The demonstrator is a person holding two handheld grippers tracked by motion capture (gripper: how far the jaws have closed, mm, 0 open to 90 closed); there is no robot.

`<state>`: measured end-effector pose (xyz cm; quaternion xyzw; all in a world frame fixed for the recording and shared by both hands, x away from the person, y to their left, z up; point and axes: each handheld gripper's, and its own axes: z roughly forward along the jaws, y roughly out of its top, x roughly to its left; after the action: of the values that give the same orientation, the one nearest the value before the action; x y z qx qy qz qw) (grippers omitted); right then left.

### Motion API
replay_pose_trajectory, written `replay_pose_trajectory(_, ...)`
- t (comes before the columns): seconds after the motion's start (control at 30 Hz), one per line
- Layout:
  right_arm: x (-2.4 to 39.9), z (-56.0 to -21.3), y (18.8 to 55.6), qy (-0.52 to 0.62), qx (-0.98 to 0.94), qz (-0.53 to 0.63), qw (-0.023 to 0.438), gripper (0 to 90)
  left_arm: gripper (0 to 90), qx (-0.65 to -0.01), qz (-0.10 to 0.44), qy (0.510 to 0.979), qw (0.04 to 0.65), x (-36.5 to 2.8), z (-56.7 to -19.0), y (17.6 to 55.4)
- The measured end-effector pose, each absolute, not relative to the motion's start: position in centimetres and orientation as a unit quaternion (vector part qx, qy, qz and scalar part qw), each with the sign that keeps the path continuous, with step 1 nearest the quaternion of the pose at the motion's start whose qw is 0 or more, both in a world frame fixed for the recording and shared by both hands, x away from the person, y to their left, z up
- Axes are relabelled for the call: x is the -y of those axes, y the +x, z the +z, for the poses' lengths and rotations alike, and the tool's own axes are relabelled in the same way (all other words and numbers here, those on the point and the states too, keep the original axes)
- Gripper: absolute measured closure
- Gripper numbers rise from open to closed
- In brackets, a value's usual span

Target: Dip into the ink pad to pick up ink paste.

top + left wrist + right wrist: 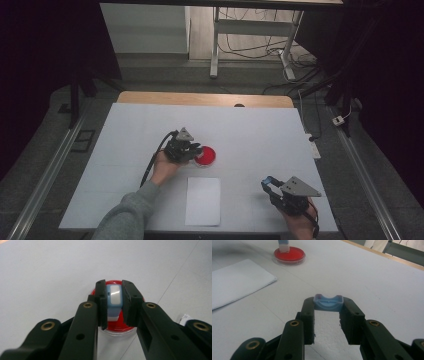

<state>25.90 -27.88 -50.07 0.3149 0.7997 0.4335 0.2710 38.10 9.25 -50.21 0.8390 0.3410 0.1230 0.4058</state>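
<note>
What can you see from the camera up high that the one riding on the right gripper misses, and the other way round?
The high view alone takes in both hands, the left gripper, the whole table and the floor with cables behind it. The right gripper view alone reveals the small blue cap's curved shape, pinched at the tips of the right gripper. Both show the red ink pad, the stamp standing on it, and the white paper sheet.

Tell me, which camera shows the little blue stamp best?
The left gripper view: the blue stamp sits big and sharp between the fingers, over the red ink pad. The right gripper view catches just its bottom; from the high view I can't make it out.
</note>
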Motion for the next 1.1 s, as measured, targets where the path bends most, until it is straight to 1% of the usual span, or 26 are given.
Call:
replay_pose_trajectory(0.37, 28.0, -50.0, 25.9, 0.315, -0.799, 0.436, 0.270, 64.9, 76.2, -0.339, 0.128, 0.834, 0.417, -9.3, -49.4, 37.7)
replay_pose_trajectory(0.63, 28.0, -50.0, 25.9, 0.315, -0.799, 0.436, 0.270, 64.9, 76.2, -0.338, 0.118, 0.823, 0.442, -10.0, -48.5, 37.5)
replay_pose_trajectory(1.1, 28.0, -50.0, 25.9, 0.313, -0.799, 0.435, 0.271, 64.9, 76.1, -0.331, 0.108, 0.819, 0.457, -10.4, -47.4, 36.9)
